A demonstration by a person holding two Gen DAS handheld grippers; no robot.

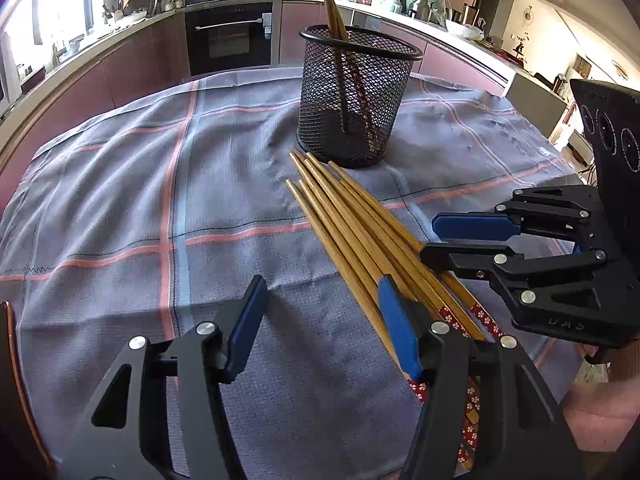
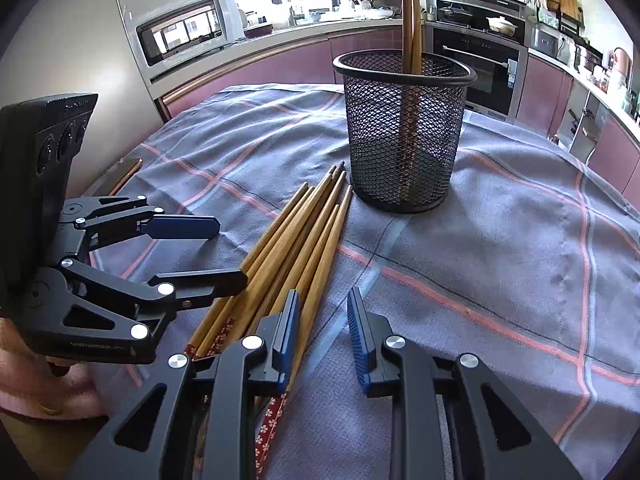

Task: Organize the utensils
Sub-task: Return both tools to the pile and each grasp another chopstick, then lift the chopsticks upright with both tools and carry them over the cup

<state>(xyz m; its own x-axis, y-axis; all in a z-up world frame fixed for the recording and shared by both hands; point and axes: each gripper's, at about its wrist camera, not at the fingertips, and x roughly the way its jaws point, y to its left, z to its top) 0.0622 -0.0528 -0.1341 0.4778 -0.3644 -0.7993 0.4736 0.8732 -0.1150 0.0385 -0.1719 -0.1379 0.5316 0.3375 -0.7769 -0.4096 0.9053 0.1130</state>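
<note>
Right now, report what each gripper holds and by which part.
Nothing is held. The right gripper stands open astride one loose chopstick near its thick end; the left gripper is open over the cloth.

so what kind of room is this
Most likely a home kitchen: a built-in oven set in the cabinets, a crowded countertop of pots and jars, and a microwave by the window.

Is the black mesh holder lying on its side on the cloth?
No, the mesh holder stands upright on the checked cloth, with two chopsticks rising from it.
</note>
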